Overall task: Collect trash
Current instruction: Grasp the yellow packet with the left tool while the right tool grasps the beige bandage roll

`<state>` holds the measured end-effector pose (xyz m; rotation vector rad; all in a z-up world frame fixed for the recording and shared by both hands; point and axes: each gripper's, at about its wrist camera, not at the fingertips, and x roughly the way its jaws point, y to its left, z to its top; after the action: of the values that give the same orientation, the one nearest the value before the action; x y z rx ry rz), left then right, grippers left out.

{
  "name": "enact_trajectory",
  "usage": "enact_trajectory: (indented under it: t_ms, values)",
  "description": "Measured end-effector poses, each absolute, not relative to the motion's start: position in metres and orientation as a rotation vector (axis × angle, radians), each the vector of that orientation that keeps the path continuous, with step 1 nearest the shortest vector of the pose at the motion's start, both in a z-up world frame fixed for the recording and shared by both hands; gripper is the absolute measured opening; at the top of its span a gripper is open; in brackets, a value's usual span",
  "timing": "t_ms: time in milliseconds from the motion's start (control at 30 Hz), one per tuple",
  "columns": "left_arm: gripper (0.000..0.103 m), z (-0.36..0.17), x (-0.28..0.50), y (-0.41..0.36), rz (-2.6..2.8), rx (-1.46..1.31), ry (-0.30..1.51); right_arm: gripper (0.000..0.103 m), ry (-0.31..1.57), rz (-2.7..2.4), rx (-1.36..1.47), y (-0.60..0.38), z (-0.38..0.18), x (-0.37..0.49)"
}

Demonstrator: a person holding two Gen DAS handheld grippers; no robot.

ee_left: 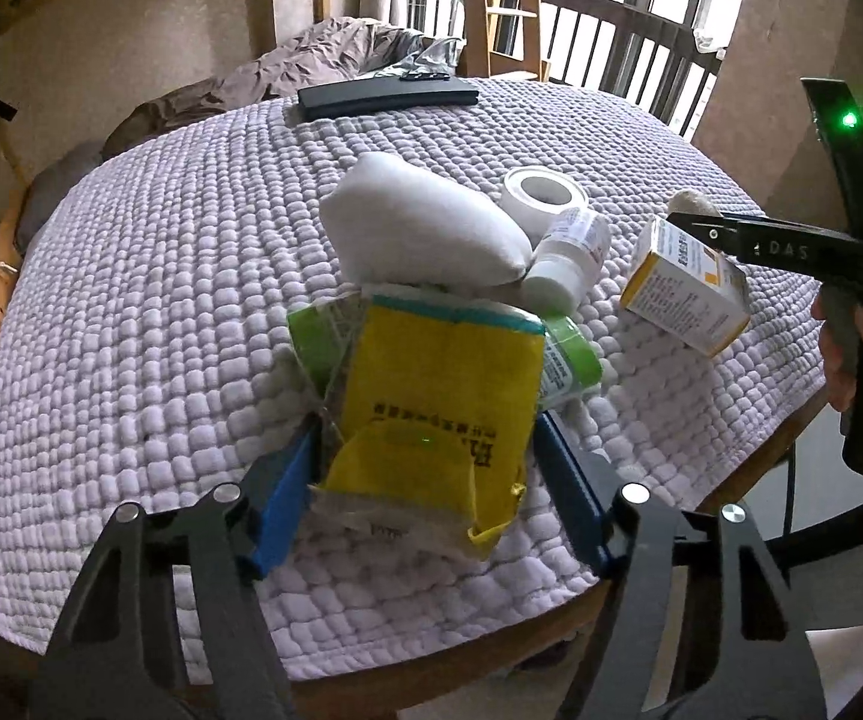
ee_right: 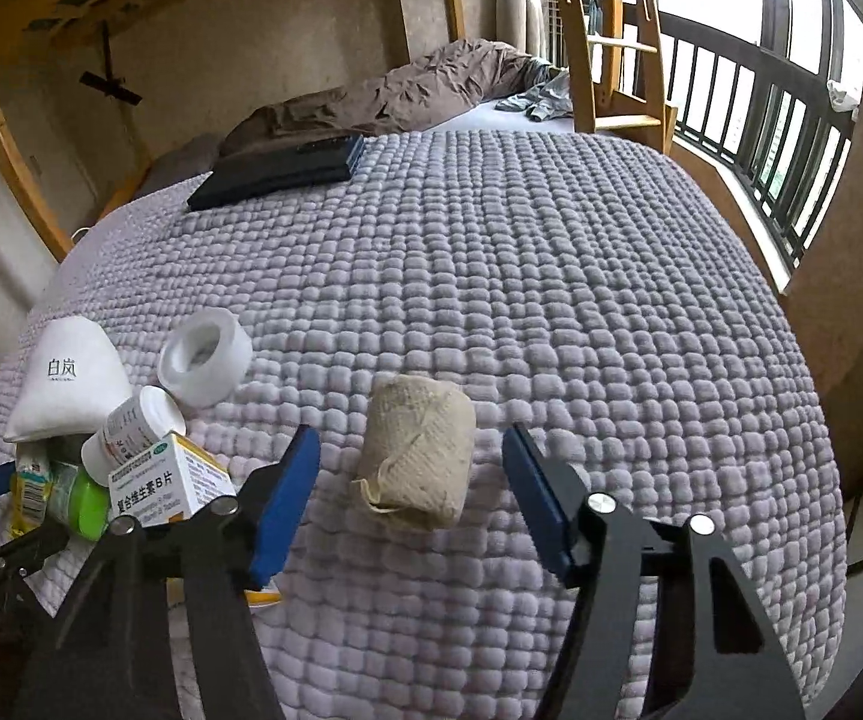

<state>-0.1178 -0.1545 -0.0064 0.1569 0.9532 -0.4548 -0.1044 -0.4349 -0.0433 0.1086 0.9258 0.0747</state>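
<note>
Nearest in the left wrist view, the left gripper stands half-wide with a yellow packet between its blue pads; the pads sit right at the packet's edges, though a firm squeeze cannot be told. At the packet's 2 o'clock lies a green bottle, partly under it. Beyond, at 12 o'clock, rests a white pouch, with a white pill bottle just beside it at 3 o'clock and a white tape roll behind that.

In the right wrist view, the right gripper straddles a beige paper roll with gaps either side, not gripping. A medicine box sits at its 9 o'clock. All lie on the quilted cover; a dark flat case lies far off at 11 o'clock.
</note>
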Motion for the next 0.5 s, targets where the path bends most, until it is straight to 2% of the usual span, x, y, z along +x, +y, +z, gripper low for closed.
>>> enact_trajectory:
  t_ms: [100, 300, 333, 500]
  values:
    - [0.061, -0.006, -0.119, -0.155, -0.456, 0.173, 0.947, 0.052, 0.929, 0.07, 0.108, -0.435, -0.045, -0.102]
    - [0.056, -0.004, -0.122, -0.152, -0.463, 0.159, 0.948, 0.038, 0.929, 0.072, 0.105, -0.439, -0.044, -0.104]
    - [0.056, -0.004, -0.123, -0.151, -0.461, 0.16, 0.947, 0.032, 0.924, 0.072, 0.108, -0.44, -0.043, -0.105]
    - [0.054, -0.001, -0.128, -0.147, -0.457, 0.146, 0.943, 0.032, 0.903, 0.08, 0.103, -0.44, -0.036, -0.112]
